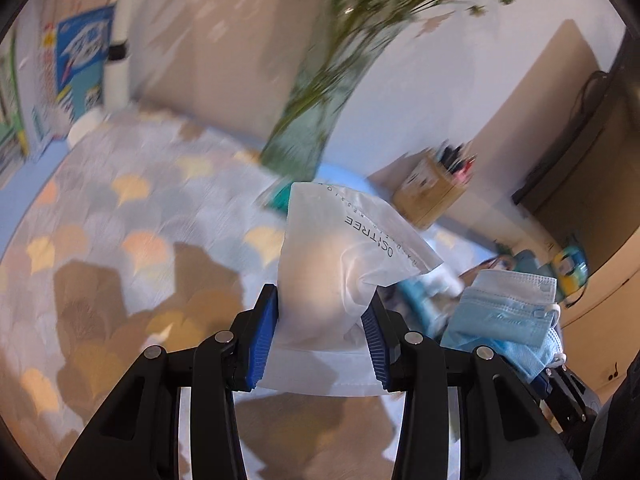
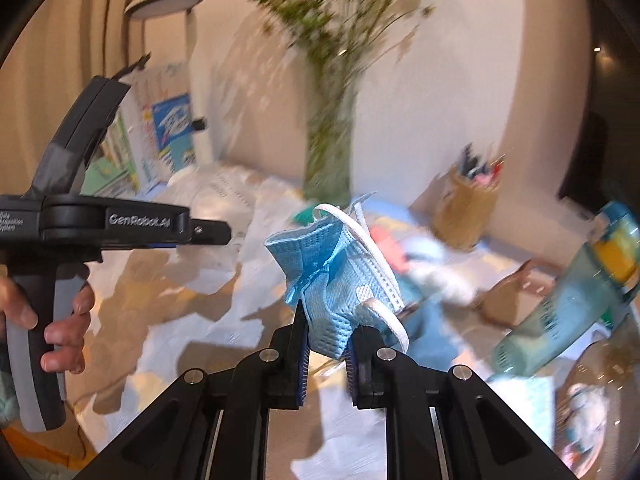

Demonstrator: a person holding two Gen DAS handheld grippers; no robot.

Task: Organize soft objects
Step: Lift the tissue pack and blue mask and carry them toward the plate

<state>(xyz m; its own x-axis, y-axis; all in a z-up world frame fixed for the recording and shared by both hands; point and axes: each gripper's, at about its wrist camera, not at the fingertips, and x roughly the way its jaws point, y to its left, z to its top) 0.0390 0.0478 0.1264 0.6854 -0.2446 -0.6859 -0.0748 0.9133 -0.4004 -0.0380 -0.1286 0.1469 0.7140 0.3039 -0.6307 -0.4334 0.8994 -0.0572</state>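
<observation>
My left gripper [image 1: 322, 322] is shut on a white plastic pouch [image 1: 340, 264] with black lettering, held up above the patterned tablecloth [image 1: 120, 208]. My right gripper [image 2: 328, 344] is shut on a crumpled blue face mask [image 2: 332, 276] with white ear loops, also held above the table. The mask shows in the left wrist view [image 1: 508, 312] at lower right, close beside the pouch. The left gripper's black body shows in the right wrist view [image 2: 120, 224] at the left, held by a hand.
A glass vase with green stems [image 1: 308, 128] stands behind the pouch. A cardboard pen holder [image 1: 436, 188] stands at the back right, and a lamp base [image 1: 86, 128] at the back left. A teal bottle [image 2: 568, 292] and mixed small items [image 2: 404, 256] lie on the right.
</observation>
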